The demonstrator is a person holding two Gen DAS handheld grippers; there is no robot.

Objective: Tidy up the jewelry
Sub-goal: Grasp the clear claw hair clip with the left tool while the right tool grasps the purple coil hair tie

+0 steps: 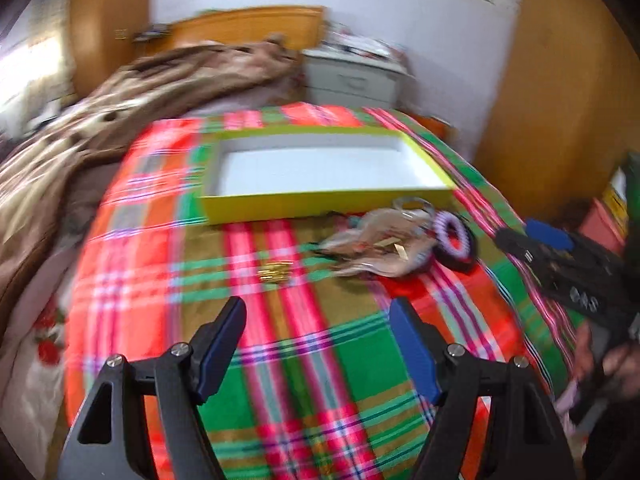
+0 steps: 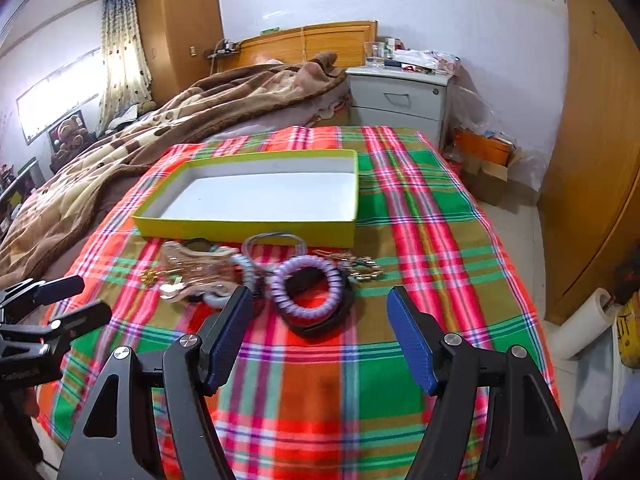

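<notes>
On the bed's red-and-green plaid cloth (image 2: 400,208), the left tongs (image 1: 318,344) hang released and empty at 6 o'clock, a small gold trinket (image 1: 274,273) ahead of them. The shallow yellow cardboard box with white inside (image 2: 248,229) lies at 12 o'clock. Just before its near wall sit a clear plastic hair claw (image 2: 196,270), a lilac coiled hair tie (image 2: 308,286) and a gold chain (image 2: 364,270). The right tongs (image 2: 320,334) gape, released, near the lilac tie.

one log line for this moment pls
left claw open, holds nothing | right claw open, holds nothing | box empty | jewelry on cloth
</notes>
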